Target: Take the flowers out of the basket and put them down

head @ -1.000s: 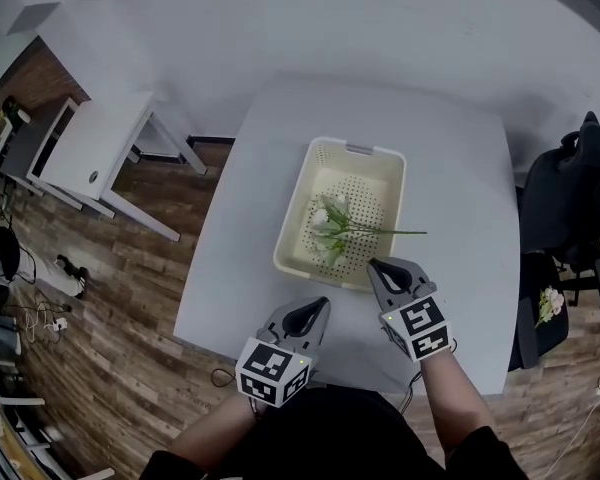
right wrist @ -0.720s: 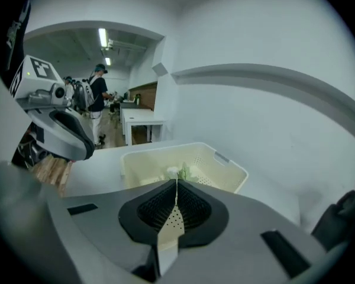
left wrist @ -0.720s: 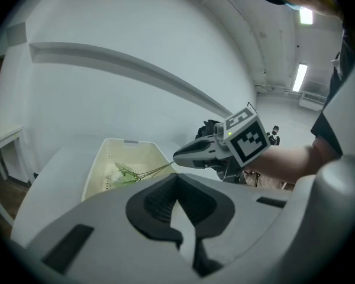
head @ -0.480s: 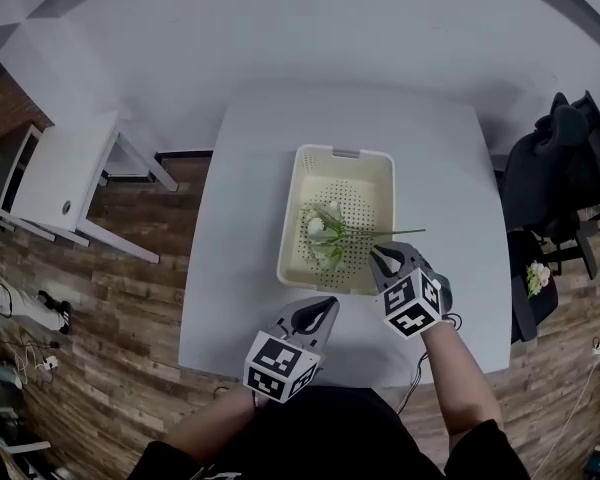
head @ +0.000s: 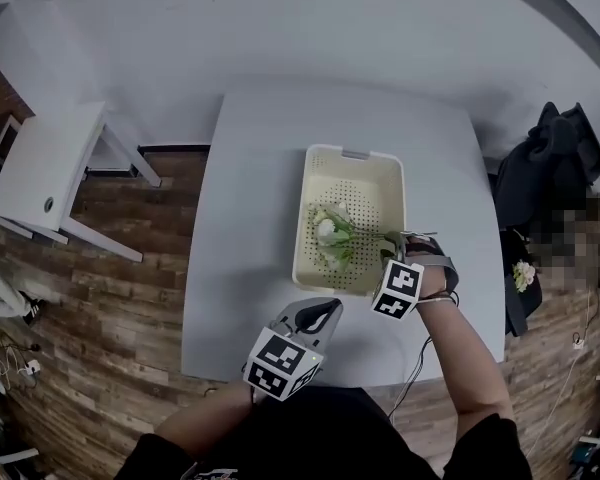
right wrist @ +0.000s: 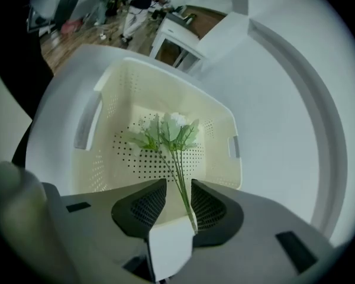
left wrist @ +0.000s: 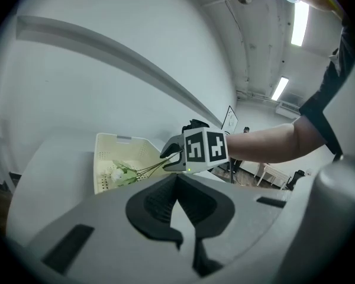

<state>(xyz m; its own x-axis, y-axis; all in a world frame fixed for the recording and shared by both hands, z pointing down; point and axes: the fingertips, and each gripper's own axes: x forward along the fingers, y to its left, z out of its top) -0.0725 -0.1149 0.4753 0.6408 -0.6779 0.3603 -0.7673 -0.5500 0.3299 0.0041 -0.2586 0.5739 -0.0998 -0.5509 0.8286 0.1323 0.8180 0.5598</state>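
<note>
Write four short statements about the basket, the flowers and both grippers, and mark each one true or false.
1. The white artificial flowers with green stems lie inside the cream perforated plastic basket. True.
2. The basket is upside down. False: it sits open side up on the white table.
3. The right gripper has its jaws apart around the stems. True; they have just been opening.
4. The left gripper grips a flower. False: its jaws are together on nothing.

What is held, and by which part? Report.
Nothing. The right gripper's jaws have just been opening around the flower stems without pressing; the left gripper is shut, empty.
</note>
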